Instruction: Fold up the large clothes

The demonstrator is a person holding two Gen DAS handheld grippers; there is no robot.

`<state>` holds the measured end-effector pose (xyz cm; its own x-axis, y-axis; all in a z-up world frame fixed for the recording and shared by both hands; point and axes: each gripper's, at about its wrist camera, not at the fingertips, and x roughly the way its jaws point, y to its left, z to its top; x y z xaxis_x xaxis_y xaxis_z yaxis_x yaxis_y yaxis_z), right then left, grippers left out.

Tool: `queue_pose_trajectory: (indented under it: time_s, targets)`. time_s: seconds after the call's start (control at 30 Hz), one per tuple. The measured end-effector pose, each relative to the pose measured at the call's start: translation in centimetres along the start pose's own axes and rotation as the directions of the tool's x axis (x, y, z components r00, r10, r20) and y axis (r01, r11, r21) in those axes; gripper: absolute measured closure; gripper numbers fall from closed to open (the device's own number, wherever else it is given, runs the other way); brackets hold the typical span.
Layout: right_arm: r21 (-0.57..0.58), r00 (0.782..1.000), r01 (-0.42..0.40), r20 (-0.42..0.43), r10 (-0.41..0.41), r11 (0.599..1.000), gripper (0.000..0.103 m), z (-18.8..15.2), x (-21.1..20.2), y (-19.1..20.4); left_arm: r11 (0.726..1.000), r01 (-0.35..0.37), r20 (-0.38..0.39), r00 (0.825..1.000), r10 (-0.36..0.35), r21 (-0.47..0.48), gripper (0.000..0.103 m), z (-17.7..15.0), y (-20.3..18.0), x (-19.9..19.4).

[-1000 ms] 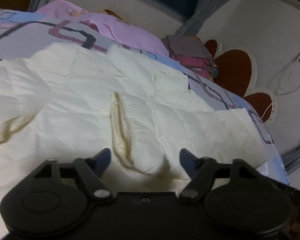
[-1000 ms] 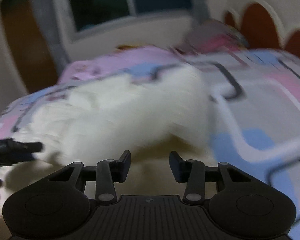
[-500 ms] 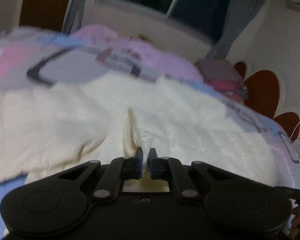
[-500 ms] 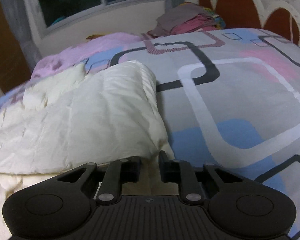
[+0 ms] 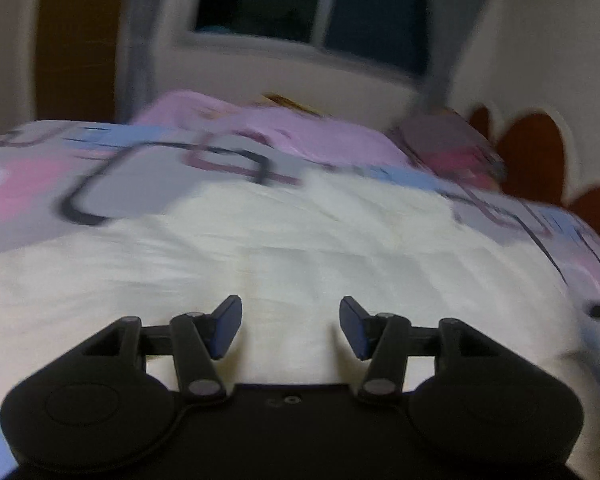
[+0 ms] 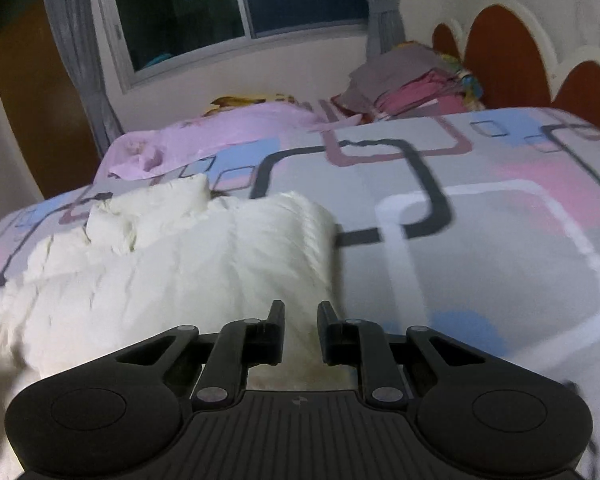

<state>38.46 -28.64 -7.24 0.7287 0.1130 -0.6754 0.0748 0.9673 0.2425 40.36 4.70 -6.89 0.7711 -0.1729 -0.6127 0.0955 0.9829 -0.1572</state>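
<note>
A large cream quilted jacket [image 5: 284, 248] lies folded on the patterned bedspread [image 5: 148, 176]. It also shows in the right wrist view [image 6: 188, 268], at the left of the bed. My left gripper [image 5: 290, 326] is open and empty just above the jacket's near part. My right gripper [image 6: 300, 330] is open a little, with a narrow gap, over the jacket's right near edge and holding nothing I can see. The left wrist view is blurred.
A pink cloth [image 6: 228, 128] and a stack of folded clothes [image 6: 412, 80] lie at the far side of the bed near the red headboard [image 6: 504, 56]. A window [image 6: 236, 4] and curtains are behind. Bare bedspread [image 6: 500, 240] lies right of the jacket.
Both grippers were shut on the jacket half a second ago and have now opened and let go. The raised fold in front of the left gripper now lies flat.
</note>
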Motion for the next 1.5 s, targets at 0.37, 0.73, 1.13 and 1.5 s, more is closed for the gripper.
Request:
queue_pose_trajectory:
  time_s: [0.37, 0.73, 1.13, 1.5]
  targets:
    - [-0.012, 1.0, 0.013, 0.005, -0.013, 1.0, 0.084, 2.4, 3.5, -0.1, 0.997, -0.01, -0.049, 0.999, 0.014, 0.075, 0.038, 1.2, -1.4, 3.7]
    - [-0.071, 0.996, 0.062, -0.053, -0.066, 0.996, 0.085, 6.0, 12.5, -1.0, 0.972, -0.084, -0.088, 0.991, 0.106, 0.219, 0.034, 1.7, -2.6, 10.5]
    - [-0.039, 1.0, 0.021, 0.006, -0.021, 0.999, 0.041, 4.1, 4.1, -2.1, 0.989, -0.005, -0.011, 1.0, 0.006, 0.151, 0.025, 1.4, -3.4, 3.9]
    - [-0.045, 0.988, 0.052, -0.141, -0.058, 0.998, 0.078, -1.1, 4.0, 0.1, 0.992, -0.02, -0.159, 0.987, 0.04, 0.121, 0.025, -1.9, -3.2, 5.7]
